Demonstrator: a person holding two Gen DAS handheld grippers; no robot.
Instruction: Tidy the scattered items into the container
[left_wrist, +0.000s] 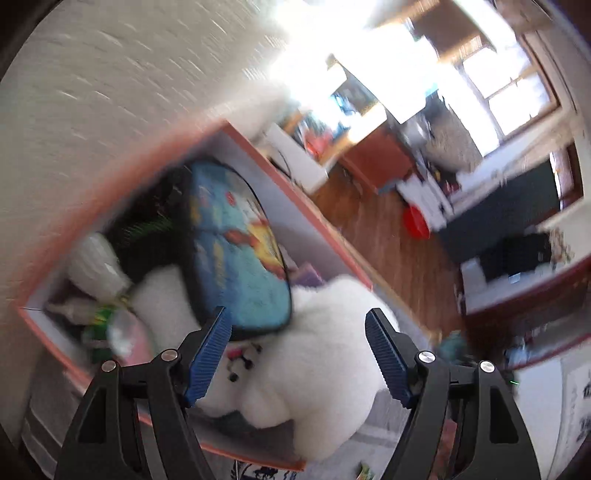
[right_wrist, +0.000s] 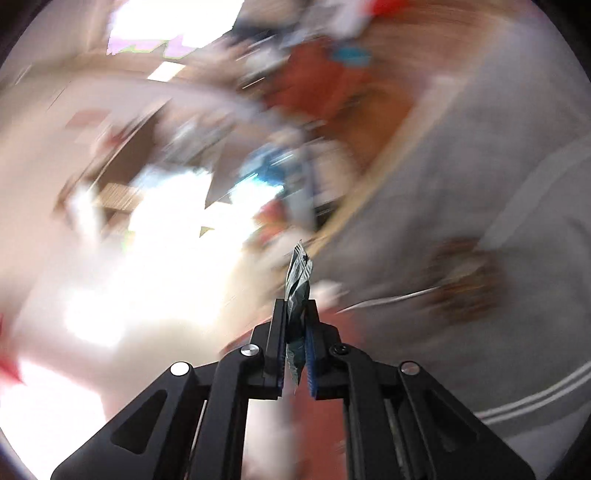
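Currently the left gripper (left_wrist: 297, 356) hangs released over the plush toy (left_wrist: 314, 354) overhanging the box (left_wrist: 74, 363) near edge, risking tip-out, while the right gripper (right_wrist: 295, 347) pinches a thin packet (right_wrist: 298, 280) that could slip.

We are seeing almost nothing clearly behind the right gripper (right_wrist: 295, 306): the room is smearing into streaks. The thin crumpled silvery-green wrapper (right_wrist: 298, 273) is showing no readable print. In the left view, the fluffy white plush toy (left_wrist: 314, 354) is hiding part of the orange-rimmed box (left_wrist: 295, 188), and the small items in the box's corner are blurring together.
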